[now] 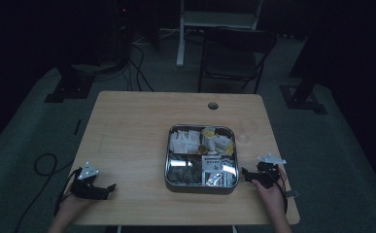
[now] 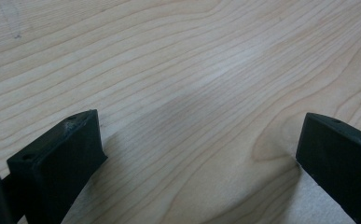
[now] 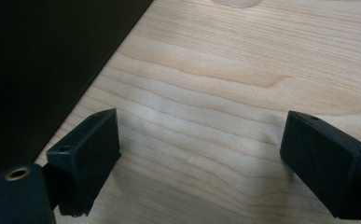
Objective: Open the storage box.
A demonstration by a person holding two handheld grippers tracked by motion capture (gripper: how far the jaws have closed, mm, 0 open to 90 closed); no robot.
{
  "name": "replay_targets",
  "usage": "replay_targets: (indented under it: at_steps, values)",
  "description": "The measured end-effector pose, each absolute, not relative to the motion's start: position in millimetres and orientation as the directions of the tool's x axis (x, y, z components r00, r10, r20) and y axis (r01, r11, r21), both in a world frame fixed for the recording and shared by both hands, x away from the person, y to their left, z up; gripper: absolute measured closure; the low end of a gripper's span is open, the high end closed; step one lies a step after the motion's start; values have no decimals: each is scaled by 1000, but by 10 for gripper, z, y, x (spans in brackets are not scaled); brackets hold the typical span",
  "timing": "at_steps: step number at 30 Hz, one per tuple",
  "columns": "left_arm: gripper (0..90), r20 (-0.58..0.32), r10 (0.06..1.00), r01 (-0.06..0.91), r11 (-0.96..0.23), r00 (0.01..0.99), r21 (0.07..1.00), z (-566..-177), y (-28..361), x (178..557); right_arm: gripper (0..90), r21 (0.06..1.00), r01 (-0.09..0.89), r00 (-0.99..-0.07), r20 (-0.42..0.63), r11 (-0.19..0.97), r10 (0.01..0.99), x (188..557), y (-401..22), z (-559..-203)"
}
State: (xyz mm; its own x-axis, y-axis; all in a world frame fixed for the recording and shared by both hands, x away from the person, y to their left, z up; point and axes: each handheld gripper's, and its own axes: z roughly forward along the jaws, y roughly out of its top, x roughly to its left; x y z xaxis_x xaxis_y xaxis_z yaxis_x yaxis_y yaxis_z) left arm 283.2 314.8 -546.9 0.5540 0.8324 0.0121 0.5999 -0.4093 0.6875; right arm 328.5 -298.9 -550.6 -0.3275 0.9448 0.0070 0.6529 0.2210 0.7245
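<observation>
A square metal tray (image 1: 167,160) with packets in its compartments sits right of center in the high view, on the wooden counter (image 1: 127,131). The left tongs (image 1: 109,188) rest at the lower left of the frame and the right tongs (image 1: 246,174) just beside the tray's lower right corner. Both tongs stand wide apart over bare wood, holding nothing.

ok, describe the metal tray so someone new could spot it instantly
Start at the wooden table in the high view and look at its near half, a little right of centre, between the left gripper and right gripper. There sits the tray: square, shiny metal, rounded corners, split into compartments full of pale and dark packets. It is the one reflective thing on the tabletop.
</observation>
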Motion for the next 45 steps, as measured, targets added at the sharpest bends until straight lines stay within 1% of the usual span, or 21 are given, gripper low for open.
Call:
replay_targets:
  at_steps: [4, 7, 16, 26, 34, 42, 45]
  values:
    - [10, 12, 830, 598, -412, 558, 687, -5469, 3151, 2832, 114, 724, 652, -332, 9, 222, 943, 3285, -2989, -5506]
    - [10, 12, 830, 598, -412, 558, 687, -5469, 3151, 2832, 114, 723, 647, -356, 8, 241, 934, 3277, -2983, -5505]
    - [11, 13, 833, 601, -410, 553, 687, -5466, 3148, 2844, 115, 722, 648, -357, 8, 241, 934, 3279, -2978, -5504]
    - [12, 12, 838, 618, -412, 546, 669, -5443, 3131, 3003, 116, 723, 648, -356, 9, 240, 934, 3279, -2978, -5504]
    - [12, 4, 812, 596, -431, 584, 678, -5378, 2981, 3097, 116, 723, 647, -357, 8, 241, 934, 3279, -2978, -5505]
    - [12, 17, 784, 555, -454, 620, 697, -5194, 2853, 3158, 116, 723, 647, -357, 8, 241, 934, 3279, -2978, -5505]
    - [12, 28, 765, 533, -475, 644, 700, -5095, 2750, 3193, 116, 723, 647, -357, 8, 241, 934, 3279, -2978, -5505]
